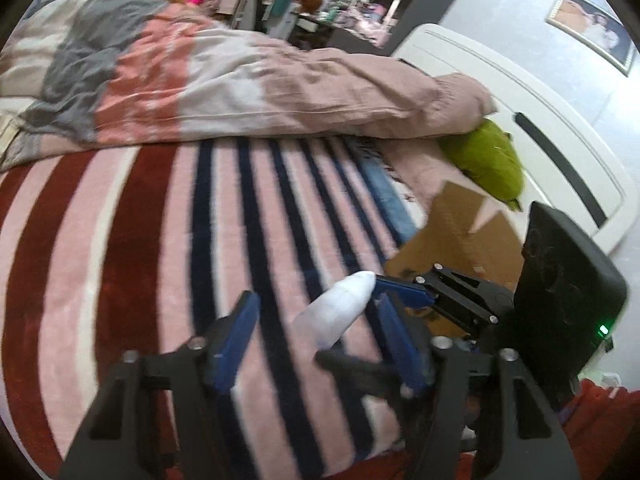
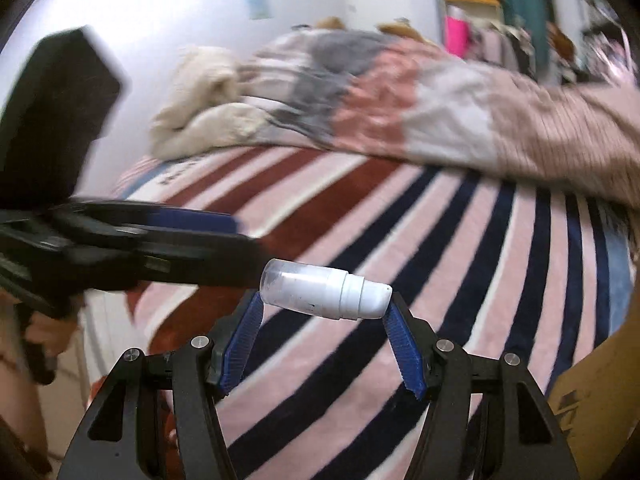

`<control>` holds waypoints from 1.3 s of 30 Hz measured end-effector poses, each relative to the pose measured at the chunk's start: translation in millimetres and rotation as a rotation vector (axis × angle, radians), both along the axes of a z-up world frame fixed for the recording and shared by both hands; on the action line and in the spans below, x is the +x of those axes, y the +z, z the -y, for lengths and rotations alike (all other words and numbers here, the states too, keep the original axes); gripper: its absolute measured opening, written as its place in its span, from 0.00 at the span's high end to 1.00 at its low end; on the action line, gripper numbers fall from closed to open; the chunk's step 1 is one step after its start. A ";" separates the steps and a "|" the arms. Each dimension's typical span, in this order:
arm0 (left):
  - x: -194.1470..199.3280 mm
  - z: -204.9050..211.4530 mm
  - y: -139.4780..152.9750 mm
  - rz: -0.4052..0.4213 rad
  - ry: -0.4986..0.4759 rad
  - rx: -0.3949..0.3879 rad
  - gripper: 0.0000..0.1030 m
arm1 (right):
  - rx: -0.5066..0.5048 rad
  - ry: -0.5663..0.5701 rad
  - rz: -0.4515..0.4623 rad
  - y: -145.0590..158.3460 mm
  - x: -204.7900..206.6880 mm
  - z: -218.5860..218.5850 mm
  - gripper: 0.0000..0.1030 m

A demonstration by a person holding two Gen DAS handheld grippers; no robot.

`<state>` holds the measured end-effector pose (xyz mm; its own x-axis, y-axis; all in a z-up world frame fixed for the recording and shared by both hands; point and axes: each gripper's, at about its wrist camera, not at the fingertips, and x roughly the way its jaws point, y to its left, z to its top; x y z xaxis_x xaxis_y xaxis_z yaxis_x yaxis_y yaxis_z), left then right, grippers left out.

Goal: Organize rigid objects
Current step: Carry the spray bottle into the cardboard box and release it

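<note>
A small white bottle with a clear cap [image 2: 326, 290] lies crosswise between the blue fingertips of my right gripper [image 2: 325, 300], which is shut on it above the striped blanket [image 2: 440, 240]. In the left wrist view the same bottle [image 1: 340, 312] shows end-on, held by the right gripper [image 1: 384, 292] that comes in from the right. My left gripper [image 1: 316, 320] is open and empty, its jaws wide apart, just left of the bottle. The left gripper also shows blurred at the left of the right wrist view [image 2: 180, 236].
A bed with a red, pink and navy striped blanket [image 1: 200, 240] and a bunched pink-grey duvet [image 1: 240, 80]. A cardboard box [image 1: 460, 232] sits at the right by a green cushion [image 1: 488, 160] and white headboard [image 1: 540, 132]. A cream plush toy [image 2: 200, 96] lies far left.
</note>
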<state>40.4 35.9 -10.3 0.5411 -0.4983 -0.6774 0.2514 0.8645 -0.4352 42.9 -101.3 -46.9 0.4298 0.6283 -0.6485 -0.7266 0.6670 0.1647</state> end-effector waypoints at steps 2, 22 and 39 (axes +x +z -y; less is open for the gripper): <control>-0.3 17.3 11.2 0.013 -0.037 -0.018 0.63 | 0.002 0.016 0.057 15.5 -11.3 8.1 0.43; 52.7 208.5 42.0 0.033 -0.350 0.059 0.64 | -0.081 -0.226 0.138 52.2 0.3 177.8 0.43; 40.5 201.4 50.4 0.141 -0.203 0.166 0.15 | -0.092 -0.287 0.078 41.4 9.7 204.6 0.26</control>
<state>80.9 -165.5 40.1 0.5362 -0.4951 -0.6836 0.4747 0.8466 -0.2407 52.6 -305.8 -5.5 0.6321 0.4141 -0.6550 -0.5143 0.8564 0.0450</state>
